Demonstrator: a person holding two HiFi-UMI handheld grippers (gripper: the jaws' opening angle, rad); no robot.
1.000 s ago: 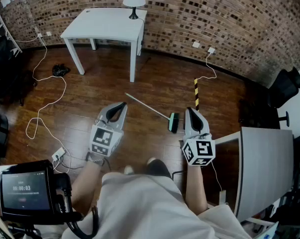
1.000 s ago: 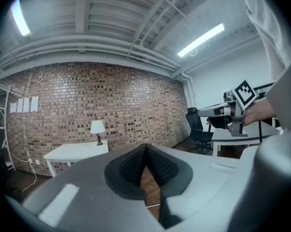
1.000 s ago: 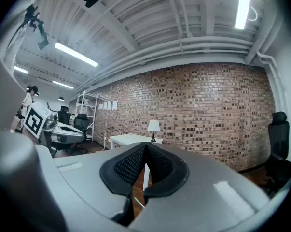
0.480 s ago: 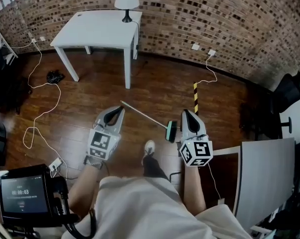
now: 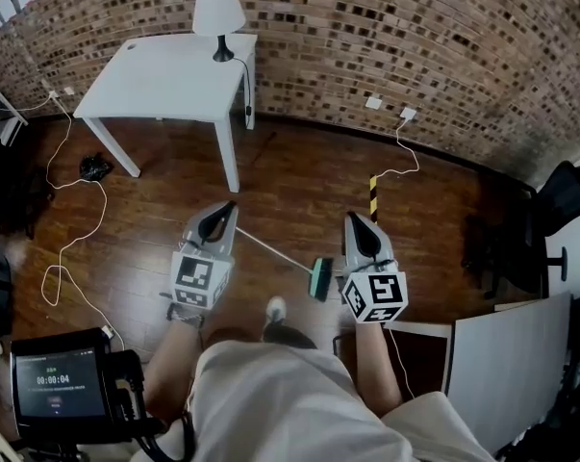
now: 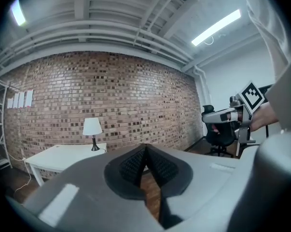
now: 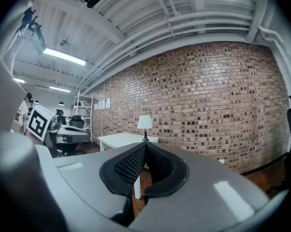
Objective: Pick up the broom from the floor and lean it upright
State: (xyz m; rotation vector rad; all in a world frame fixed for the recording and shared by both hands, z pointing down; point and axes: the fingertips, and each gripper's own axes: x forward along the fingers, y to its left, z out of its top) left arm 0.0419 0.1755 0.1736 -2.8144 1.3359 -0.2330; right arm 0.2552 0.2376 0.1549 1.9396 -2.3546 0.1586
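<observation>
1. Brick wall (image 5: 443, 56): backs the room.
2. Wooden floor (image 5: 299, 176).
3. White counter (image 5: 160, 75): stands against the wall and carries item 7.
4. Left forearm (image 5: 171, 359), right forearm (image 5: 374, 366): both stretched forward, side by side.
5. Left tool (image 5: 224, 212), right tool (image 5: 353, 221): held roughly level above the floor, pointing toward the wall. Each has its jaws pressed together with nothing between them.
6. Broom (image 5: 275, 253): lies flat on the floor between the 2 tools. Its handle runs toward the left tool and its green head is just beside the right tool.
7. Lamp (image 5: 218, 17).
</observation>
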